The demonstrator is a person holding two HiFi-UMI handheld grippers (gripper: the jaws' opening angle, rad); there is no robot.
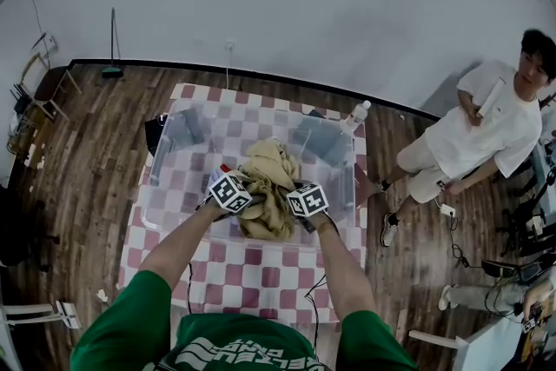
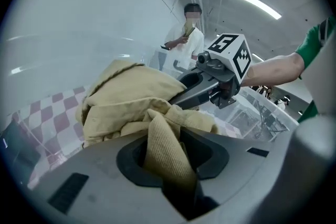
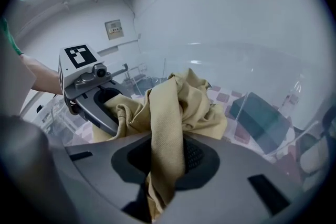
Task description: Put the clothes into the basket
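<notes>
A tan garment (image 1: 271, 187) hangs bunched between both grippers, over the clear plastic basket (image 1: 169, 161) on the checkered table (image 1: 261, 274). My left gripper (image 1: 245, 194) is shut on one fold of the tan garment (image 2: 165, 147). The right gripper (image 1: 294, 202) is shut on another fold of the same garment (image 3: 167, 139). In the left gripper view the right gripper (image 2: 181, 96) reaches into the cloth from the right. In the right gripper view the left gripper (image 3: 118, 115) does the same from the left. The jaw tips are buried in fabric.
A clear bottle (image 1: 356, 115) stands at the table's far right corner beside the basket. A person in white (image 1: 473, 135) sits to the right on the wooden floor. A chair (image 1: 48, 87) stands at the far left, and cables and gear lie at the right edge.
</notes>
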